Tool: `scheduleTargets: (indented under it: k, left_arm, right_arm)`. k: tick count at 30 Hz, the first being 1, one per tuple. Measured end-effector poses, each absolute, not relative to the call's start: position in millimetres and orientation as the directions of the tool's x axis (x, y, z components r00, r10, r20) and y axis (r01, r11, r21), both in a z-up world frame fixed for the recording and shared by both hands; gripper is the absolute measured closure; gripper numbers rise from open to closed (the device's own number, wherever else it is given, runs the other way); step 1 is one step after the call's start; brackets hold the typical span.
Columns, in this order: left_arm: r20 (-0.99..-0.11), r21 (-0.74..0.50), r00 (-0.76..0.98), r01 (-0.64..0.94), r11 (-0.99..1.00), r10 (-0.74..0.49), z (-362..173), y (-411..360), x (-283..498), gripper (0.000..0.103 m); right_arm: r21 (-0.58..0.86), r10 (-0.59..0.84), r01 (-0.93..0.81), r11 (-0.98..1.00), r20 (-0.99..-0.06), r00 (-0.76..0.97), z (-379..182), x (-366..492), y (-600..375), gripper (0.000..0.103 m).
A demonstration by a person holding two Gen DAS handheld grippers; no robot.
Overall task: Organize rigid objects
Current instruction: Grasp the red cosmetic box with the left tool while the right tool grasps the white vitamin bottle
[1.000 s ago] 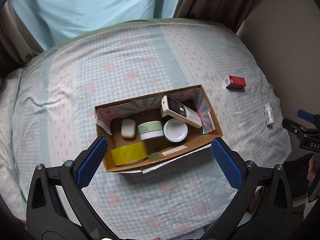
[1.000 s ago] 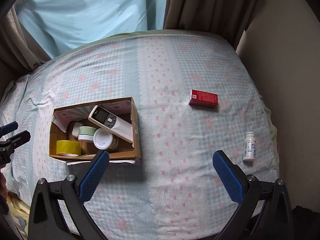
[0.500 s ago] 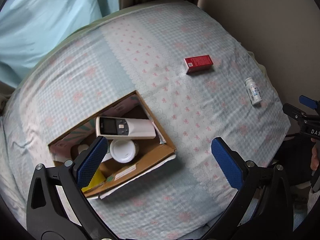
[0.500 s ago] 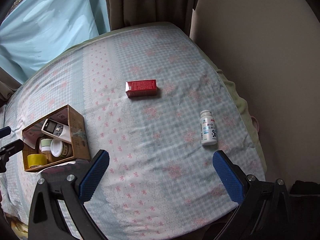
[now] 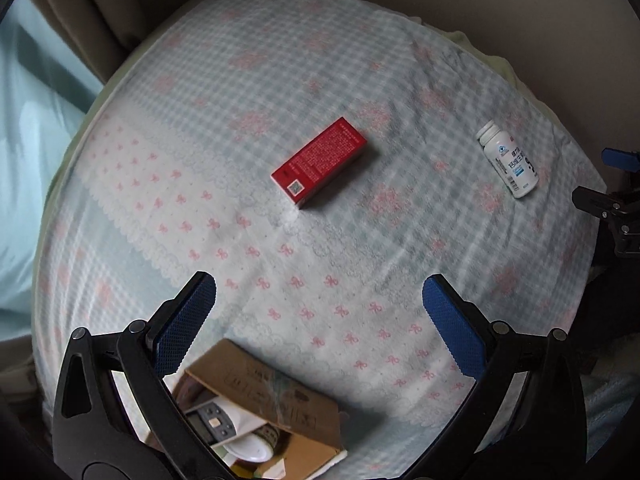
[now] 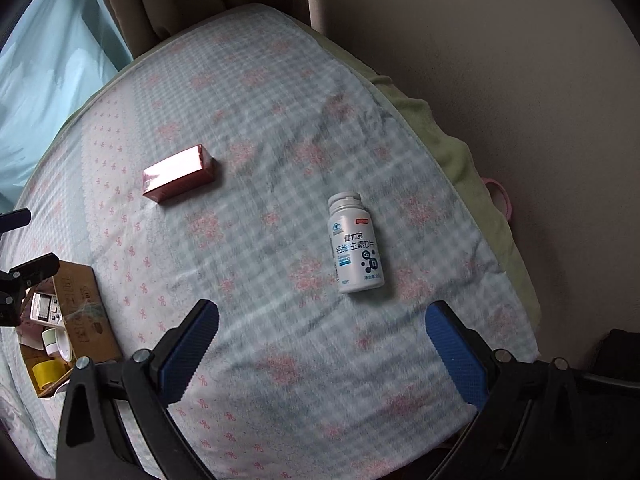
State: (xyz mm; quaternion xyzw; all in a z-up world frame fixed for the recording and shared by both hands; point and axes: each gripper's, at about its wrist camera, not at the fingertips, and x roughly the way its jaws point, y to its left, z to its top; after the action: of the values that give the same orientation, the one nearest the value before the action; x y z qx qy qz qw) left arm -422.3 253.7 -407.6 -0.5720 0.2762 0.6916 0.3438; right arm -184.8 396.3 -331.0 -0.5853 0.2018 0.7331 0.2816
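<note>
Clearly both grippers hang empty with jaws spread wide. The right gripper (image 6: 322, 344) faces the white supplement bottle (image 6: 355, 245), lying on its side at centre frame; straddle its body across the width and close squarely so it cannot roll. The left gripper (image 5: 319, 316) faces the red carton (image 5: 319, 161), mid-frame. The bottle's label shows Chinese characters ending "D"; the carton's print is too small to read. The cardboard box (image 5: 276, 400) sits at the frame's bottom.
</note>
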Motion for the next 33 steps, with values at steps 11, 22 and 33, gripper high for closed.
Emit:
scheduleTargets:
  k: [11,22,33]
  left_arm:
    - [-0.999,0.012,-0.023,-0.944,-0.33,0.029,-514,348,-463,0.0]
    - [-0.999,0.006,-0.004,-1.0,-0.022,-0.05,-567,375,-475,0.024]
    - [-0.998,-0.003,0.0,-0.999,0.054,-0.056,-572,380,-472,0.054]
  right_arm:
    - [-0.058,0.083,-0.612,-0.789,-0.996,-0.012,-417,-215,449,0.0]
    - [-0.086,0.05,-0.585,-0.806,-0.996,0.077,-466,-232,464,0.009]
    - [-0.06,0.005,-0.611,-0.789,-0.996,0.093,-481,-225,466,0.043]
